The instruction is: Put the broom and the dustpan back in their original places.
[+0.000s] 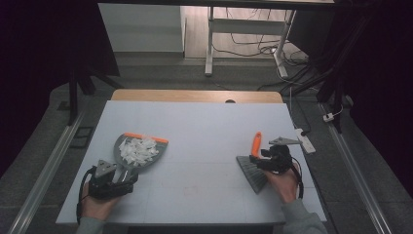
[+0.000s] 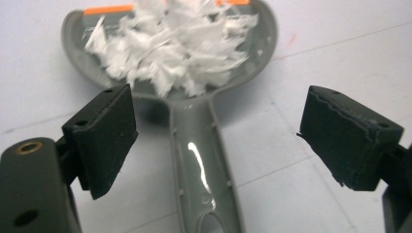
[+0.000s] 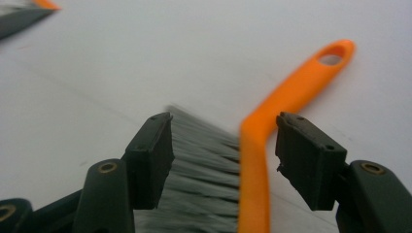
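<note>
Now, both sets of jaws wide, gripping nothing: left gripper (image 2: pixel 218 141) astride dustpan (image 1: pixel 139 151) handle, right gripper (image 3: pixel 223 160) over brush (image 1: pixel 253 170); lifting straight clear, scraps (image 2: pixel 170 46) undisturbed.

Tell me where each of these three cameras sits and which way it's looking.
High view: above the person's side, looking forward and down on the table; both hands show.
Left gripper view: on the left tool, along open jaws at the dustpan of paper scraps.
Right gripper view: on the right tool, open around the brush.
Shared: dustpan and brush also appear from above.
</note>
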Available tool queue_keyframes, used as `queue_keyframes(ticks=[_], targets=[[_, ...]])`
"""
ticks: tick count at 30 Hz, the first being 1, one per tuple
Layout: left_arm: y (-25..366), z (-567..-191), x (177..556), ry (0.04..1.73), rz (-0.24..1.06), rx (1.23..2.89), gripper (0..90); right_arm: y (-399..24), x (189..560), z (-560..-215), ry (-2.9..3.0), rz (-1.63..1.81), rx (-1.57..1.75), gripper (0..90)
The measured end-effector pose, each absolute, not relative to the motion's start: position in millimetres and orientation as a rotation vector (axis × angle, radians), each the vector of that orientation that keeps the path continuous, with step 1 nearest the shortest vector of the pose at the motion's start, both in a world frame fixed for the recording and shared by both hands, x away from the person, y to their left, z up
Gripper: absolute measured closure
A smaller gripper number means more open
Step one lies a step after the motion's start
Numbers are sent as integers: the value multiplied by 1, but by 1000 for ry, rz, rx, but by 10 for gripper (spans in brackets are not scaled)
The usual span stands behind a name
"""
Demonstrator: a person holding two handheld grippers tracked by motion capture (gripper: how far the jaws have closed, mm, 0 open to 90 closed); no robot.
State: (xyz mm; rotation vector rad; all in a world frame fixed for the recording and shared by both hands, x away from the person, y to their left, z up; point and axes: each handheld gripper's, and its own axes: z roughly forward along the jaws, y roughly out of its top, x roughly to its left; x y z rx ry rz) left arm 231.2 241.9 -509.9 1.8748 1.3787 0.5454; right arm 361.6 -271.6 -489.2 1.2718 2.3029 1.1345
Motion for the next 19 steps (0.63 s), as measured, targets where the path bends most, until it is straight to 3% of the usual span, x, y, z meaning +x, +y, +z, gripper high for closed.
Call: queue_keyframes(ticks=[10, 19], targets=[[244, -505, 232, 1261, 499, 1892, 171, -284, 334, -490, 2381, 1216, 1046, 410], [245, -505, 235, 1240, 475, 1903, 177, -287, 330, -492, 2399, 1230, 1009, 412]])
